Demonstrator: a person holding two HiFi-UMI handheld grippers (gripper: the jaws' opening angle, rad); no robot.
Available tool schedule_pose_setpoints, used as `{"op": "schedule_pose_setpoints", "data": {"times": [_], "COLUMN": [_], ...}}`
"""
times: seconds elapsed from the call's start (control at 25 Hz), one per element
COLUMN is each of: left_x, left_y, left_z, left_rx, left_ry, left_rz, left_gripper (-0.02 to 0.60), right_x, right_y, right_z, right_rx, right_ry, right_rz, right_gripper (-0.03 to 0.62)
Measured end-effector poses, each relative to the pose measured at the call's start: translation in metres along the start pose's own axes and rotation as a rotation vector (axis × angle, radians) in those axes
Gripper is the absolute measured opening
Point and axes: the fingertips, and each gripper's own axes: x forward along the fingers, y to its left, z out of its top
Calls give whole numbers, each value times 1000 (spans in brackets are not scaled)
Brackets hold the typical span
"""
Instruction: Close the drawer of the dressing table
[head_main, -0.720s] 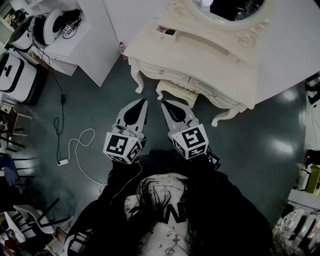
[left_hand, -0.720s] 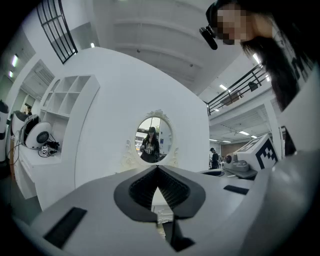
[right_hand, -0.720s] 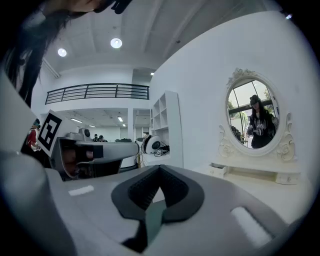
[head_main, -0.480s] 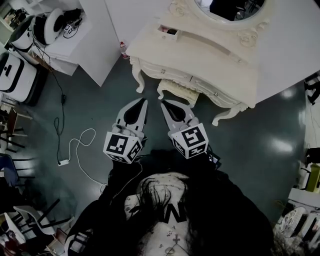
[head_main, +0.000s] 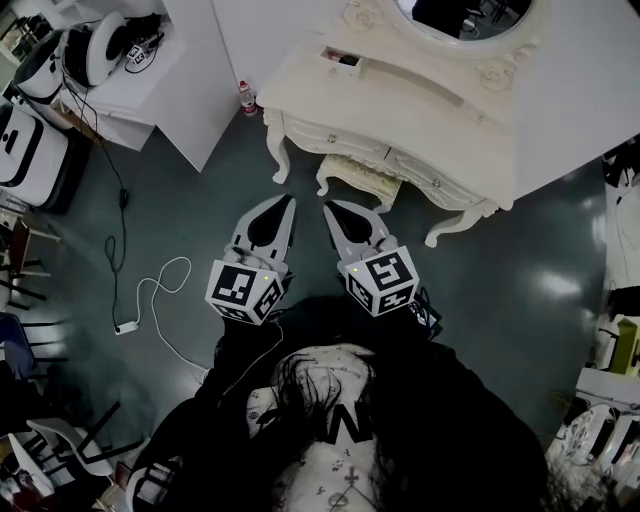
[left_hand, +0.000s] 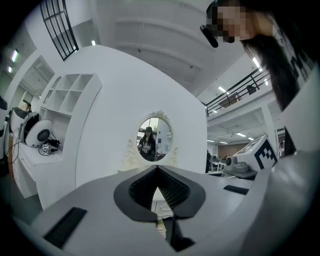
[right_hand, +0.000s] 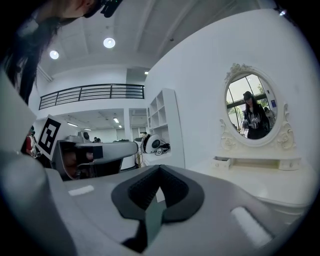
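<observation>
A cream dressing table (head_main: 430, 125) with an oval mirror (head_main: 460, 20) stands at the top of the head view. A small drawer (head_main: 338, 60) on its top, at the left end, is pulled out; it also shows in the right gripper view as the small drawer (right_hand: 222, 161) below the mirror (right_hand: 252, 111). My left gripper (head_main: 291, 200) and right gripper (head_main: 326, 206) hover side by side above the floor, short of the table, both shut on nothing. The left gripper (left_hand: 157, 168) points at the mirror (left_hand: 154, 139). The right gripper (right_hand: 160, 168) has the table to its right.
A cream stool (head_main: 358, 180) sits tucked under the table front. A white desk (head_main: 130, 80) with rounded white devices stands at the upper left, and white cases (head_main: 25, 150) lie beside it. A cable with a power strip (head_main: 150, 300) lies on the dark floor. A small bottle (head_main: 244, 97) stands by the table's left leg.
The head view has shifted slightly, so the table sits a little higher in the picture. Both grippers hold the same place and stay shut.
</observation>
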Motion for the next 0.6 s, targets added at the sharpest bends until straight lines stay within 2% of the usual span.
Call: {"op": "schedule_pose_setpoints", "data": {"times": [0.36,0.6], "left_x": [-5,9], "left_y": [21,48], "left_z": [-7,-14], "left_rx": [-28,-44], "left_ry": [15,29], "left_rz": [18,57], "left_gripper": [0,0], "right_x": [23,51], "right_y": [12,-1], "right_z": [-9,-16], "right_rx": [2,15], "right_ry": [43,65], "right_rz": [33,58], "right_gripper": [8,8]}}
